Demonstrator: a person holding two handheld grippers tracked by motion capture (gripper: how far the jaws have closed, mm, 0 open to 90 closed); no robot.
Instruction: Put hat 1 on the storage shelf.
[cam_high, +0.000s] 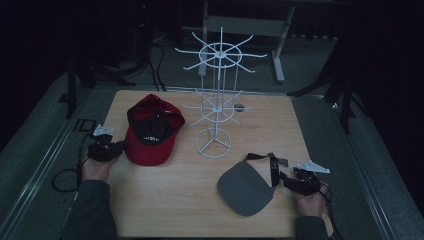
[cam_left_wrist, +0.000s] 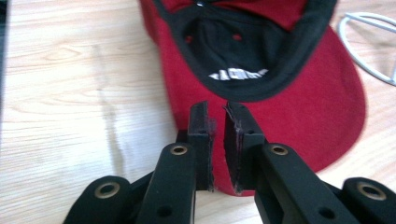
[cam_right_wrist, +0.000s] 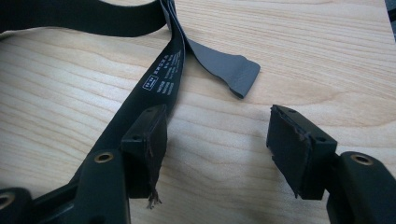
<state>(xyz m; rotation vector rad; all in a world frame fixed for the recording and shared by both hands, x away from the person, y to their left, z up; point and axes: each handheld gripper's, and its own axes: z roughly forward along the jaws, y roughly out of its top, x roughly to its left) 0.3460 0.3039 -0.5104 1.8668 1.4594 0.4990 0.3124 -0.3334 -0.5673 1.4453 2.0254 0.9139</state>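
Observation:
A red cap lies upside down on the left half of the wooden table, its black lining facing up. My left gripper is at the cap's left edge; its jaws stand over the red brim with only a thin slit between them and nothing clearly clamped. A grey visor with a black headband lies front right. My right gripper is open just right of it, with the black strap running beside its left jaw and a grey strap end ahead.
A white wire display rack with spoke arms stands at the table's middle, its ring base between cap and visor; part of that ring shows past the brim. Dark floor, cables and stand legs surround the table.

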